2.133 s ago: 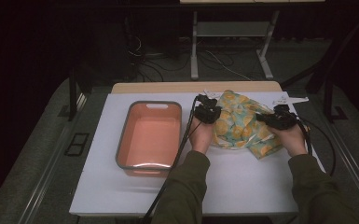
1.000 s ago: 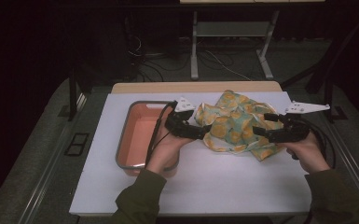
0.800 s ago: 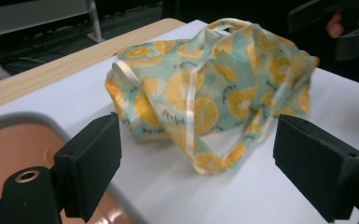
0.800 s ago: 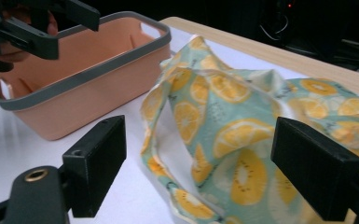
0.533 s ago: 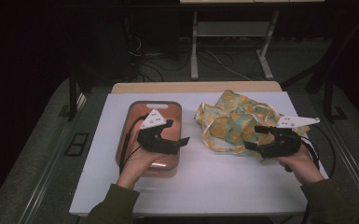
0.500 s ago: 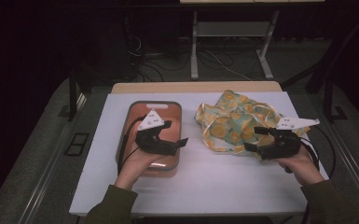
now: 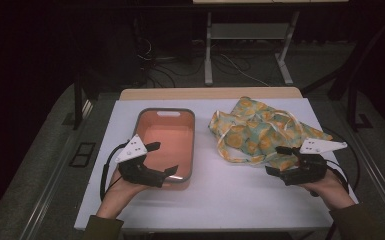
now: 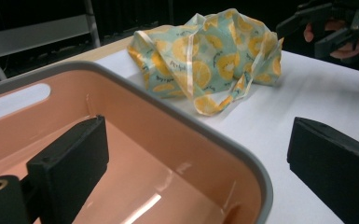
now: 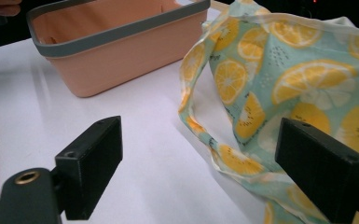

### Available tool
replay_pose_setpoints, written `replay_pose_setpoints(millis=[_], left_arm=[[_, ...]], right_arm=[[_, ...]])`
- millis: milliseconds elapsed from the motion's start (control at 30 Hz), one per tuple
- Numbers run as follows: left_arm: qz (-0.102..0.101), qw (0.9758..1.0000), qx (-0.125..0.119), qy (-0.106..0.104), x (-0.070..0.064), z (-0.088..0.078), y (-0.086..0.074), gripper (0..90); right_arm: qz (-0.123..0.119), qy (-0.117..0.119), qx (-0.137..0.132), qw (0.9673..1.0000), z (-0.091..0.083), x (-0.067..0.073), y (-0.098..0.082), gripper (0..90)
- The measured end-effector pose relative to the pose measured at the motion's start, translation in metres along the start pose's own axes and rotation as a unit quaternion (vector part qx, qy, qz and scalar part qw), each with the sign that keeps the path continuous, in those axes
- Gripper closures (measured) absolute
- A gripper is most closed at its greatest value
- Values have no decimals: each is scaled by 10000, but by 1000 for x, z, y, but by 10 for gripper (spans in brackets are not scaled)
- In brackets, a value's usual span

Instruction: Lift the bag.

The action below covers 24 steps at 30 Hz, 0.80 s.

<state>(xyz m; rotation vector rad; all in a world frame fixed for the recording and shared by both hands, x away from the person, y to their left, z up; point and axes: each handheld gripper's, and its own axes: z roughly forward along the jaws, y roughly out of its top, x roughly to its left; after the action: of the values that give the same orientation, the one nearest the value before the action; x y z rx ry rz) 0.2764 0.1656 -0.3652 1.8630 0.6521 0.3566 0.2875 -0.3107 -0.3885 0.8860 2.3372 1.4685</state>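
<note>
The right gripper (image 9: 224, 163) hangs low over the white tabletop (image 9: 135, 154), jaws spread wide with nothing between them. One jaw overlaps a crumpled lemon-print cloth bag (image 9: 298, 88), its strap looping onto the tabletop. Beyond stands a salmon-pink tub with a grey rim (image 9: 116, 46).

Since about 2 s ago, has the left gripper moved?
Yes. In the high view the left gripper has swung left and toward the person, from the patterned cloth to the near end of the pink basin. It is open.
</note>
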Motion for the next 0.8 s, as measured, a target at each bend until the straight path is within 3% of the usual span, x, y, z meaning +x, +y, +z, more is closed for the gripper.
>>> replay_pose_setpoints(millis=[67,400,567,800], left_arm=[[-72,9999,-45,-65,1,-4,-3,39],[12,10000,28,-1,9,-14,-20,11],[-124,9999,-56,-24,15,-16,-23,11],[-142,9999,-75,-44,16,-17,-23,11]], right_arm=[[6,-29,-25,10000,-4,-2,-1,147],[81,-71,-31,9999,-8,-7,-5,147],[73,-48,-16,10000,-7,-6,-6,147],[66,-2,-12,10000,-7,-6,-6,147]])
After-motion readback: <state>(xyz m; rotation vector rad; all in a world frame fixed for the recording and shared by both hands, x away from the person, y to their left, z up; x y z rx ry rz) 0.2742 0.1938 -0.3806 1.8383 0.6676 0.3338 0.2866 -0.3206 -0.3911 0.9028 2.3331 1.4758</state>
